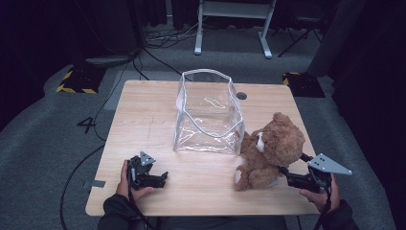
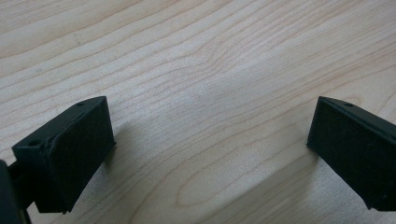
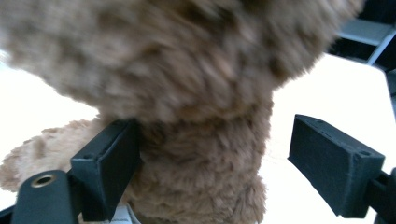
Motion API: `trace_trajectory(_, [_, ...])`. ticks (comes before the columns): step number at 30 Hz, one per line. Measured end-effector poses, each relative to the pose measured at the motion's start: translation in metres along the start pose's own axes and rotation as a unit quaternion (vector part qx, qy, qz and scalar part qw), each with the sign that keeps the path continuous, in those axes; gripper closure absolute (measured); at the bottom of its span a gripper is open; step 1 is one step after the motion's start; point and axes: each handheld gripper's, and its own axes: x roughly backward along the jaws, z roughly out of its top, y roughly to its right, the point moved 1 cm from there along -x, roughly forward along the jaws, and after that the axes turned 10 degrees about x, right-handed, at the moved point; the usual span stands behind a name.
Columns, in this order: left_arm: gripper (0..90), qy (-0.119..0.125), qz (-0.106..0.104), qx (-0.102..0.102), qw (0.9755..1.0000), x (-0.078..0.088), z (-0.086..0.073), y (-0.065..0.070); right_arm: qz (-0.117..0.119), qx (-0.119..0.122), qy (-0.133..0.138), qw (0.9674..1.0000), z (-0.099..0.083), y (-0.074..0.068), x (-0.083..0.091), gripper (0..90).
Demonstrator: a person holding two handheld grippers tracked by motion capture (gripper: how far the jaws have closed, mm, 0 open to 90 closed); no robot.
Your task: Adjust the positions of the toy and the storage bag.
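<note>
Two tools are open. Your left tool (image 1: 162, 179) rests low over bare worktop (image 1: 143, 124), well apart from the bear (image 1: 270, 151). Your right tool (image 3: 212, 163) stands wide around the bear's neck, one jaw touching fur, the other clear, so nothing is gripped. The bear sits near the right edge, just beside the clear bag (image 1: 208, 112). It looks light, soft and squashy; you'd do best to take it at the neck or torso, where the plush should compress without slipping.
</note>
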Motion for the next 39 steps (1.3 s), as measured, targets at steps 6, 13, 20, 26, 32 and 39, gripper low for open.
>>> trace_trajectory(6, [0.5, 0.0, 0.0, 0.0, 1.0, 0.0, 0.0, 0.0, -0.013, -0.007, 0.004, 0.9999, 0.009, -0.01, -0.001, 15.6])
trace_trajectory(13, [0.5, 0.0, 0.0, 0.0, 1.0, 0.0, 0.0, 0.0, -0.024, -0.021, -0.017, 0.9993, 0.017, -0.02, -0.015, 15.4])
trace_trajectory(20, [0.4, -0.001, -0.001, -0.001, 1.0, 0.0, 0.0, 0.0, -0.043, -0.038, -0.029, 0.9979, 0.018, -0.017, -0.033, 9.7])
trace_trajectory(26, [0.3, -0.002, -0.007, -0.009, 0.9999, -0.005, 0.006, 0.0, -0.02, -0.057, -0.031, 0.9977, 0.015, -0.007, -0.041, 12.6])
trace_trajectory(32, [13.8, 0.011, -0.019, -0.018, 0.9996, -0.009, 0.012, 0.001, -0.008, -0.043, -0.043, 0.9981, 0.015, -0.004, -0.046, 18.9])
trace_trajectory(39, [17.1, 0.029, -0.03, -0.026, 0.9988, -0.009, 0.034, 0.006, 0.015, -0.027, -0.046, 0.9984, 0.015, 0.006, -0.047, 33.7])
